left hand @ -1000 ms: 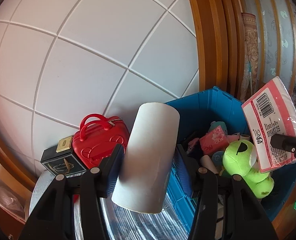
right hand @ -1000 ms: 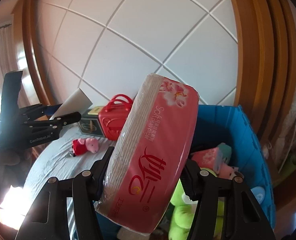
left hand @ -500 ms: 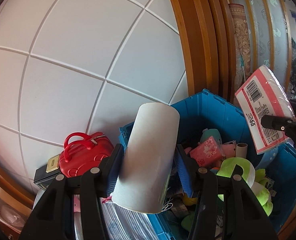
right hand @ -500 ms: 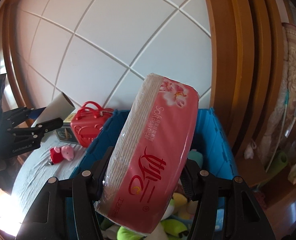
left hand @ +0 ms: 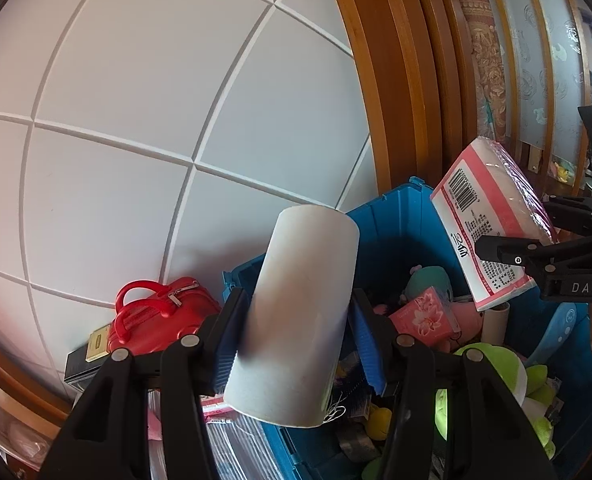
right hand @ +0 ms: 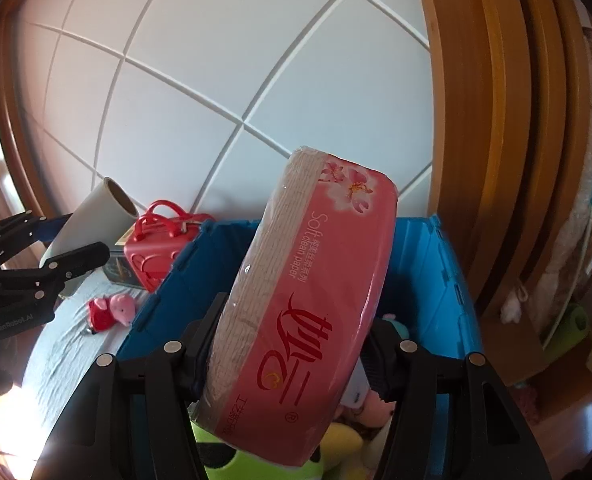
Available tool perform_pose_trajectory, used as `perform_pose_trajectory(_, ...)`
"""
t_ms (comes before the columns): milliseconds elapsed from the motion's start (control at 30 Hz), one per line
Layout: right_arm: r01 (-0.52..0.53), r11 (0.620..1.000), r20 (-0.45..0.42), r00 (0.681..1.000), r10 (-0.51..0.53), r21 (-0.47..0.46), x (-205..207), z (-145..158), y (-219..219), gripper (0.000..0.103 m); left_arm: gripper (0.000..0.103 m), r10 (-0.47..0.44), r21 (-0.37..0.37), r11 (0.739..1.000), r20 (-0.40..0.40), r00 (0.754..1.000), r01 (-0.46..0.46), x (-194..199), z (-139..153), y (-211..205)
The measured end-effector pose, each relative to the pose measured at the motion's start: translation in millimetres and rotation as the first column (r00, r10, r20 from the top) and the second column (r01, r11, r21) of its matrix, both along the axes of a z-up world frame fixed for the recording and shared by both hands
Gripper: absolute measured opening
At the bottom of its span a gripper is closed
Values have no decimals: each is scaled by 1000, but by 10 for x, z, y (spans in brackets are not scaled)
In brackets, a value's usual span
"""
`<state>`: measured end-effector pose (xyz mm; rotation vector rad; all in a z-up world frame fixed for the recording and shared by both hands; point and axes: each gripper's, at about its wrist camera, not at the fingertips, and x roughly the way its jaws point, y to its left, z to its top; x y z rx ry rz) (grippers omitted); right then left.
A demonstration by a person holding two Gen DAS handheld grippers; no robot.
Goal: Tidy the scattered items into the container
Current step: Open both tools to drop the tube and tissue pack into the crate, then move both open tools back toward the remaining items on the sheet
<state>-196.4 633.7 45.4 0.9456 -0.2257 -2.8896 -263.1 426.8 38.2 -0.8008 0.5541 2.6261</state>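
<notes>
Your left claw (left hand: 296,344) is clamping a white roll (left hand: 296,316) over the blue bin's (left hand: 399,216) edge; your right claw (right hand: 292,352) is gripping a pink tissue pack (right hand: 307,304) above the bin.

Left wrist view: close, left of blue bin (left hand: 395,216), facing it and the wall | Right wrist view: directly above bin (right hand: 427,264) | Shared: bin, wall

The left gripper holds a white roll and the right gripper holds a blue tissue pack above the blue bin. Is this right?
One detail is wrong: the tissue pack is pink, not blue, as the right wrist view shows. The left gripper does hold the white roll, and the right gripper holds the pack above the blue bin.
</notes>
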Motion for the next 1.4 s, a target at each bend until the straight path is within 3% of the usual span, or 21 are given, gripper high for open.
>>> perform_pose_trajectory(567, 22, 999, 25, 999, -23, 40, -464, -1, 178, 61, 51, -13, 38, 999, -12, 1000, 13, -454, -31, 269)
perform_pose_trajectory(600, 23, 998, 24, 999, -24, 50, -478, 1, 168, 67, 51, -11, 56, 998, -7, 1000, 11, -453, -27, 247)
perform_pose_trajectory(633, 24, 998, 25, 999, -25, 59, -496, -4, 160, 73, 59, -15, 62, 998, 15, 1000, 14, -481, -28, 249)
perform_pose_trajectory(667, 28, 997, 25, 999, -29, 67, -508, -12, 153, 97, 67, -12, 60, 998, 37, 999, 9, -508, -36, 246)
perform_pose_trajectory(700, 39, 997, 13, 999, -40, 73, -495, -10, 149, 103, 82, 3, 72, 997, 37, 999, -5, -518, -30, 205)
perform_pose_trajectory(767, 42, 997, -1, 999, -42, 61, -454, -1, 144, 103, 90, 38, 101, 994, 39, 999, -41, -533, -21, 76)
perform_pose_trajectory(1133, 43, 999, 15, 999, -42, -2, -95, -82, 99, 103, 90, 166, 10, 986, 114, 979, -169, -266, -472, -729)
perform_pose_trajectory(1267, 13, 1000, 9, 1000, -12, -6, 16, 7, -121, 103, 90, 202, 21, 978, 148, 968, -207, -60, -571, -1073)
perform_pose_trajectory(1400, -23, 999, -14, 1000, 24, 24, 91, 197, -430, 103, 90, 250, 53, 964, 128, 960, -259, 182, -529, -1489)
